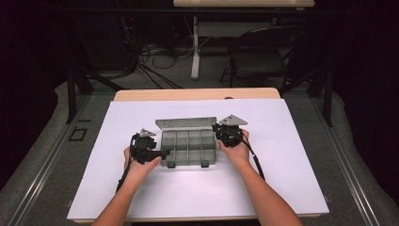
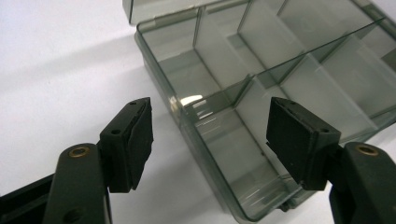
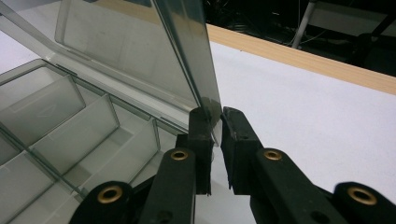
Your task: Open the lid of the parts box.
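Observation:
A smoky clear compartment box [image 1: 188, 147] sits mid-table with its lid [image 1: 186, 123] standing up at the back. My left gripper [image 1: 164, 154] is at the box's front-left corner, open. In the left gripper view its jaws [image 2: 210, 140] straddle the box's left wall [image 2: 187, 116], one pad outside and one over a compartment, neither touching. My right gripper [image 1: 215, 128] is at the lid's right end. In the right gripper view it [image 3: 215, 135] is shut on the lid's [image 3: 130, 46] side edge, above the empty compartments [image 3: 70, 121].
The box rests on a white sheet [image 1: 282, 155] that covers a wooden table [image 1: 197, 94]. Past the table's far edge stand a folding chair [image 1: 261, 56], a table leg [image 1: 195, 47] and loose cables [image 1: 150, 61] on the floor.

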`<state>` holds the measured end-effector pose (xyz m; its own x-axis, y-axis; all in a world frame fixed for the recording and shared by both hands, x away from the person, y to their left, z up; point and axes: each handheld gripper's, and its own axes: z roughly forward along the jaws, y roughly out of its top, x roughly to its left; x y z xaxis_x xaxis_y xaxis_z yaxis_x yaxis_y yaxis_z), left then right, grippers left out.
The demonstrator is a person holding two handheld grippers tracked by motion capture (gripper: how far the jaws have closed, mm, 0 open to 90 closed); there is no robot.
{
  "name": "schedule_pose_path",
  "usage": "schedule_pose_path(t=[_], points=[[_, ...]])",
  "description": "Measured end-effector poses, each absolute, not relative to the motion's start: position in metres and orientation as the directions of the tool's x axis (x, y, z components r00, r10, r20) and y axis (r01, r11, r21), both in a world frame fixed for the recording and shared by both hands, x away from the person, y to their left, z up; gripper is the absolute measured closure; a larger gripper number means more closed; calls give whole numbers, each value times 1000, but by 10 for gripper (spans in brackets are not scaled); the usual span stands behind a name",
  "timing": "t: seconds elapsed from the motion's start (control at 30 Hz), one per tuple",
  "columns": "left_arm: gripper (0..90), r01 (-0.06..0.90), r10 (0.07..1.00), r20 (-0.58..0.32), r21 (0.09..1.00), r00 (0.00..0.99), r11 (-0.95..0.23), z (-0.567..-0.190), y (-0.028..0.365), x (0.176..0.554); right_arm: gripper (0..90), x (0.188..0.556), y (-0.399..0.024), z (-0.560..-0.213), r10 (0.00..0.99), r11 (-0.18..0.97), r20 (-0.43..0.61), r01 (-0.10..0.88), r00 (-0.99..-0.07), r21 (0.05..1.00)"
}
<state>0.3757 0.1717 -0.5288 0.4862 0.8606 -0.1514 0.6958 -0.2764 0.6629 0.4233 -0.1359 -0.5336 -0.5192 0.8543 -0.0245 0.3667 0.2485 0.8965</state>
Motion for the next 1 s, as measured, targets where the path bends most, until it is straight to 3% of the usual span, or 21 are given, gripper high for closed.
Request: schedule_pose_path(t=[0.63, 1.0], points=[[646, 708, 871, -81, 620, 485, -337, -551, 165, 384, 835, 423, -136, -534, 860, 238, -17, 372, -510, 897], [664, 702, 874, -60, 623, 482, -345, -552, 163, 383, 837, 423, -134, -535, 873, 207, 7, 384, -487, 900]])
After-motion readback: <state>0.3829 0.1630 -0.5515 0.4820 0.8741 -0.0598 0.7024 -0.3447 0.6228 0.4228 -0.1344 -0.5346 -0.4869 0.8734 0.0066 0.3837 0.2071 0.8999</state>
